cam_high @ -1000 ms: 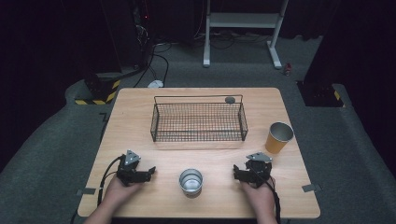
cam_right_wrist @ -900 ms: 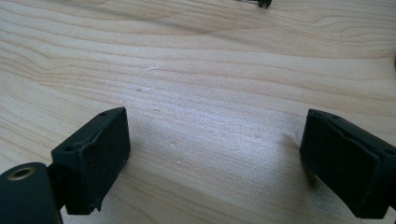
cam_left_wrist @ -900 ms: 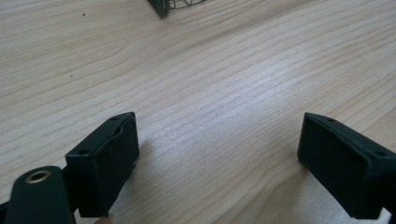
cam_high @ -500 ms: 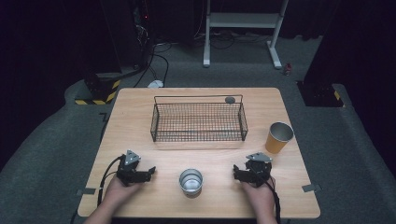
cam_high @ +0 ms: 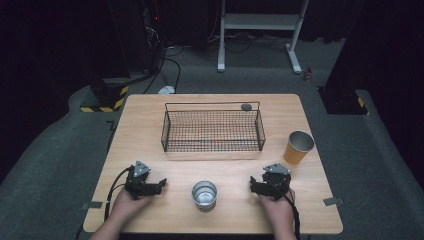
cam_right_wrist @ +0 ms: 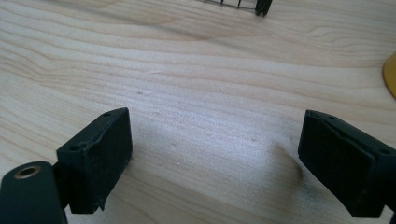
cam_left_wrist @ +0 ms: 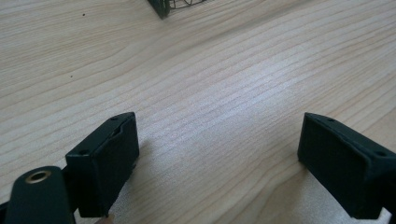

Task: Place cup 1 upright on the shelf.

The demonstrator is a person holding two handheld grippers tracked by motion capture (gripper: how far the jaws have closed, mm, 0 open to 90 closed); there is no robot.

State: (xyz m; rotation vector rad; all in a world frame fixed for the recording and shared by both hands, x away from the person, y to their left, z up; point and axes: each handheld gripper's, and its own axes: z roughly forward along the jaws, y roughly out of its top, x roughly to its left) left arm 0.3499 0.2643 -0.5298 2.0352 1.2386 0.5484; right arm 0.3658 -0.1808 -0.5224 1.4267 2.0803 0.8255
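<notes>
My left gripper [cam_high: 159,185] rests on the wooden table [cam_high: 145,125] near its front left, held by a hand. Its jaws stand open with bare wood between them [cam_left_wrist: 219,163]. My right gripper [cam_high: 254,186] rests near the front right, also held by a hand and open with nothing between its jaws [cam_right_wrist: 212,158]. A silver metal cup [cam_high: 204,194] stands upright between the two grippers, apart from both. A black wire basket [cam_high: 212,131] sits at the table's middle. An orange cup [cam_high: 299,147] stands upright at the right.
A small dark round object [cam_high: 246,106] lies behind the basket's back right corner. A basket corner [cam_left_wrist: 163,7] shows at the top of the left gripper view. The right gripper view shows another basket corner [cam_right_wrist: 261,5] and the orange cup's edge [cam_right_wrist: 390,74].
</notes>
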